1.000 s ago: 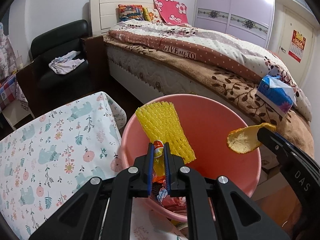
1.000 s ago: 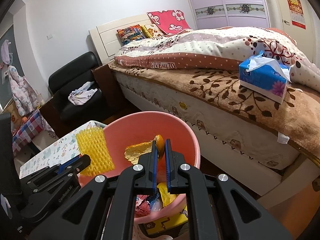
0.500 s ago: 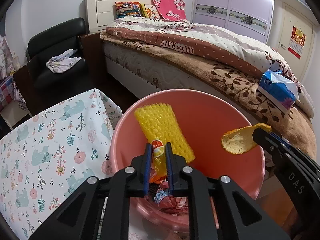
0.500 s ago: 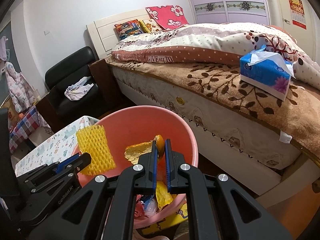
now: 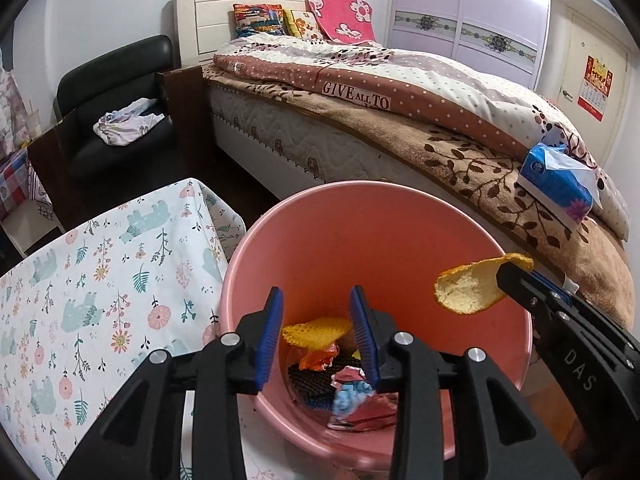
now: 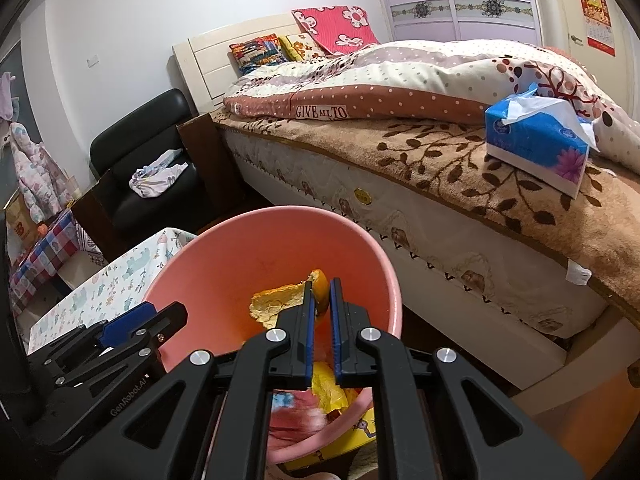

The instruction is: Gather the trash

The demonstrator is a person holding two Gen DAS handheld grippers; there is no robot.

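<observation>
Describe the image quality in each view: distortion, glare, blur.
Left wrist view: heavy fisheye bending with dark corners; bright glare on the wardrobe; the bin and peel are sharp. Right wrist view: same bending and vignette; the trash low in the bin is smeared by blur, while the tissue box stays crisp.

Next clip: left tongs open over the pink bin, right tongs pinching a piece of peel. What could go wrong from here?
1. The orange peel, held only by one end in the right tongs, sits close to the pink bin rim on the bed side; released there, it might drop outside.
2. The open left tongs hang low inside the bin over the yellow foam net and wrappers; pulling out carelessly may knock the bin.
</observation>
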